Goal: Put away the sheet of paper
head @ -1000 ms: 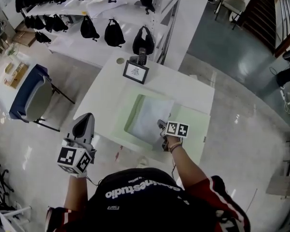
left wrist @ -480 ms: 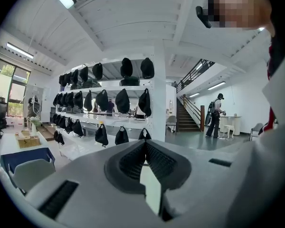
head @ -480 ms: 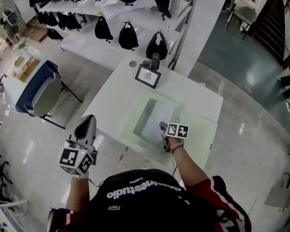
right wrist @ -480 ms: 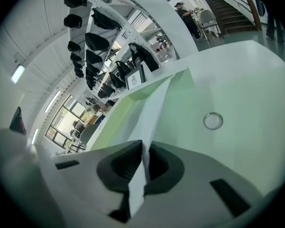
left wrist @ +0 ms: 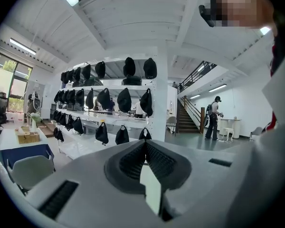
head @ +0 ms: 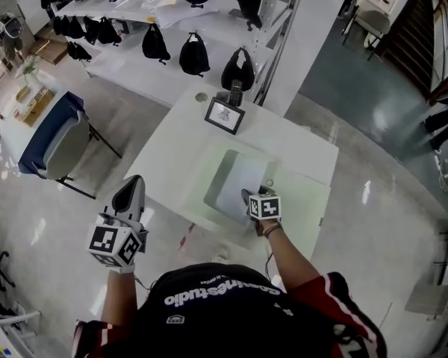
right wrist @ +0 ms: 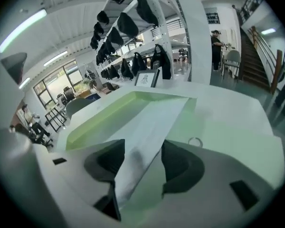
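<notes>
The white sheet of paper (head: 239, 181) lies over a pale green folder (head: 302, 207) on the white table (head: 175, 151). My right gripper (head: 249, 198) is at the sheet's near edge and points down at it. In the right gripper view the sheet (right wrist: 149, 122) runs between the pads (right wrist: 107, 161), which stand wide apart and do not press on it. Those jaws have just been opening, and my right gripper (right wrist: 142, 161) is open. My left gripper (head: 131, 185) hangs off the table's near left corner, over the floor. Its jaws (left wrist: 143, 145) meet at the tips with nothing between them.
A framed picture (head: 225, 115) and a dark handset (head: 235, 93) stand at the table's far edge. A small metal ring (right wrist: 195, 142) lies on the folder by the sheet. Shelves with black bags (head: 194, 54) are behind, and a chair (head: 60, 144) is at the left.
My right gripper has rolled at the wrist, so its marker cube shows another face, and its jaws have parted around the sheet. My left gripper has stayed near the table's corner.
</notes>
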{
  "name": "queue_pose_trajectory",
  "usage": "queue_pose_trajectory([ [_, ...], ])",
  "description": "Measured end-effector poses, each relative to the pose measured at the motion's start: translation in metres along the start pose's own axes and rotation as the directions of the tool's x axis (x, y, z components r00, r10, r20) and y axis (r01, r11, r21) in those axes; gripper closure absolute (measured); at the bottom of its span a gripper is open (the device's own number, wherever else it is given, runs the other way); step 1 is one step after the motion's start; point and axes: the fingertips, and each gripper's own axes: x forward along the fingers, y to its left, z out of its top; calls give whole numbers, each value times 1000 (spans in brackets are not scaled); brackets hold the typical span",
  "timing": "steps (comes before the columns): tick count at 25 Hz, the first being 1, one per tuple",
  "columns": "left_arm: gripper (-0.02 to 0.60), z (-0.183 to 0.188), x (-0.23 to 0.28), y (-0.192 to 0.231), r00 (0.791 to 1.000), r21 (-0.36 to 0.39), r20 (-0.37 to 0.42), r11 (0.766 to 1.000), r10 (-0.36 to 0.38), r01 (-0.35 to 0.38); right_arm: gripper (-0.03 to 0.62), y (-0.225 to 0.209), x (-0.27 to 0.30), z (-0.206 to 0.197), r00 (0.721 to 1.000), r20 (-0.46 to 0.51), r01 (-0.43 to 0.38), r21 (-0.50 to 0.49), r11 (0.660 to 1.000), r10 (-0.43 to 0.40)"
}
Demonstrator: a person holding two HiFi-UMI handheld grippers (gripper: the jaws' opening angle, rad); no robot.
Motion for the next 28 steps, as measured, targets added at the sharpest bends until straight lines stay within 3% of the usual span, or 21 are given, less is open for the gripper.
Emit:
queue_pose_trajectory([
  [2,575,2,0,-2,1000,5,2,1000,-16,16,342,-7,-6,-4,999,-4,38,-20,999,-38],
  [7,575,2,-3,2,999,12,-4,999,-36,37,336,-21,-20,-6,995,23,97,50,994,-99],
  [16,575,9,-5,-3,992,23,3,992,-123,123,347,-17,-56,-10,986,66,142,112,983,-150],
  [28,575,14,6,-34,961,24,20,961,-277,277,359,-9,-137,-27,964,147,186,221,957,-221],
])
